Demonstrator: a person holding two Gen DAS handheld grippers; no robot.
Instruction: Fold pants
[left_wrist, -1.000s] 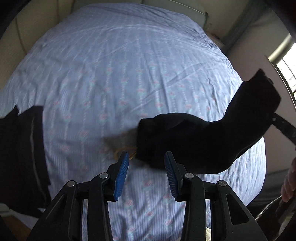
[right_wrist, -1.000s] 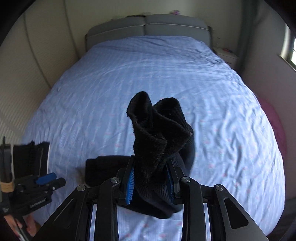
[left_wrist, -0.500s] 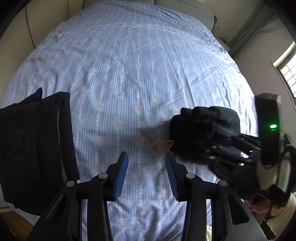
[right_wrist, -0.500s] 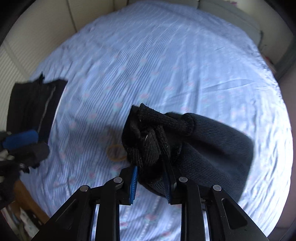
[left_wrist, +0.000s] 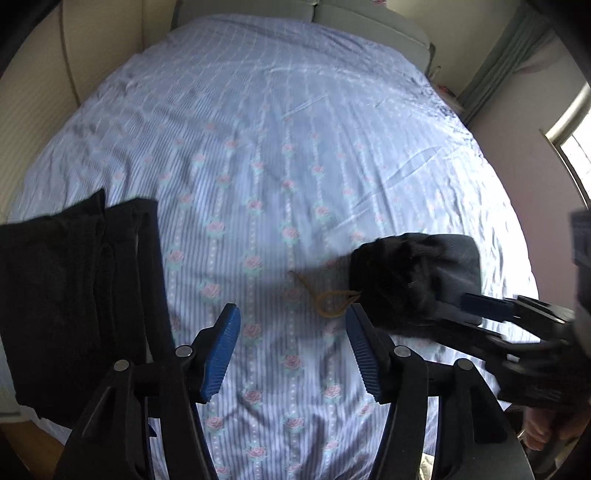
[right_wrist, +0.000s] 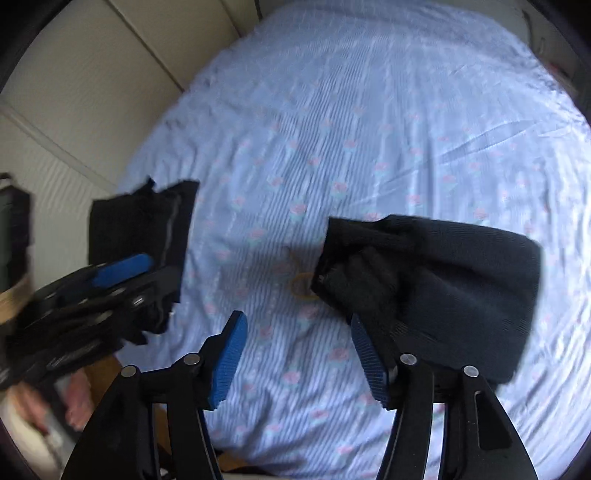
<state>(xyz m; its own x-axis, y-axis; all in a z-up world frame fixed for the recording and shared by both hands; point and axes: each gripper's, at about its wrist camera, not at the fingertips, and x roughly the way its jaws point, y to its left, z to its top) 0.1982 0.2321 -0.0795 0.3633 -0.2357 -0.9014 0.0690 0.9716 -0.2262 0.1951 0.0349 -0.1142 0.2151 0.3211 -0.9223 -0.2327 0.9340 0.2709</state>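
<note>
Two claws, left claw (left_wrist: 291, 352) and right claw (right_wrist: 297, 360), just opening, empty; folded pants (right_wrist: 443, 280) lying crosswise on bed (right_wrist: 369, 110).

1. The right gripper (right_wrist: 297, 356) is spreading its blue pads apart, having just been opening; the black folded pants (right_wrist: 443, 280) it was clamping a second ago are now lying released on the blue flowered bedsheet (right_wrist: 369, 129), with only one pad beside their edge.
2. The left gripper (left_wrist: 293, 352) is also widening, having just been opening, with nothing between its pads.
3. A yellow-brown loop of cord (left_wrist: 328, 299) is showing uncovered beside the pants.
</note>
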